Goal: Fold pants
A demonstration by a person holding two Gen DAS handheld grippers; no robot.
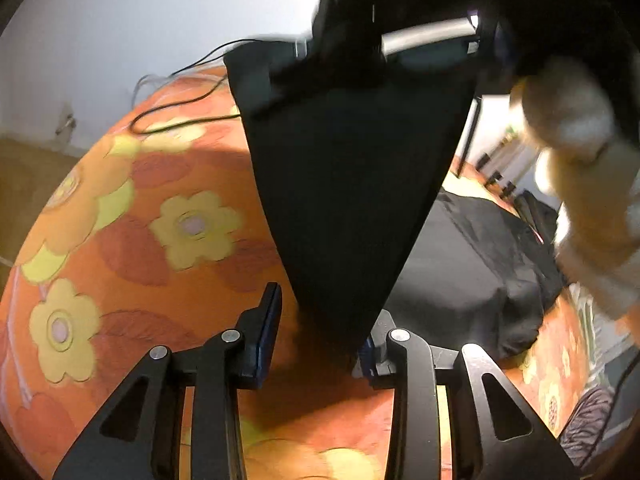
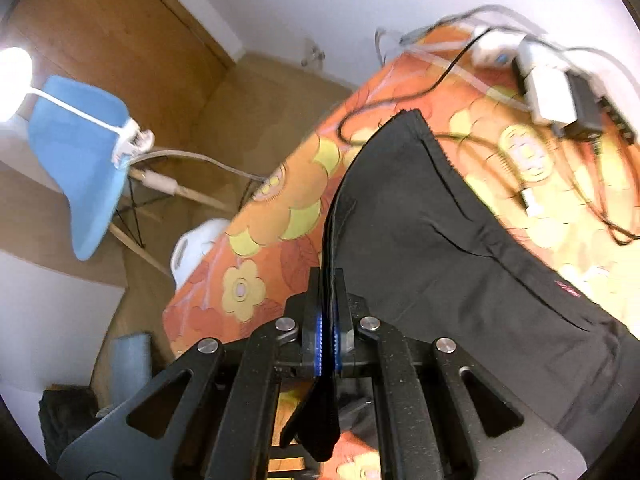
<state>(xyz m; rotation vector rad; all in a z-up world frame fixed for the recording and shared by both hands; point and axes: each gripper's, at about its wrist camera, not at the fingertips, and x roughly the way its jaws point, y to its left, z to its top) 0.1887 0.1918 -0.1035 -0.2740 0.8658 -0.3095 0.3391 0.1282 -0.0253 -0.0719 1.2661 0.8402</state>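
Note:
The black pants (image 2: 440, 240) lie across an orange flowered bedspread (image 2: 280, 208). My right gripper (image 2: 328, 274) is shut on their folded edge, and cloth also hangs below its pads. In the left wrist view, a taut triangle of the pants (image 1: 352, 180) hangs from a blurred dark gripper body at the top beside a person's hand (image 1: 568, 120). Its point ends at my left gripper (image 1: 326, 308). That gripper's jaws stand apart: the cloth tip rests by the right finger and covers its tip, while the left finger (image 1: 270, 316) is clear of it. More black cloth (image 1: 472, 272) is heaped on the bed behind.
Black cables (image 2: 440, 84) and white and black chargers (image 2: 548, 92) lie at the bed's far end. The bed's edge drops to a wooden floor (image 2: 248, 92), where a blue chair (image 2: 80, 152), a bright lamp (image 2: 12, 80) and a white object (image 2: 200, 248) stand.

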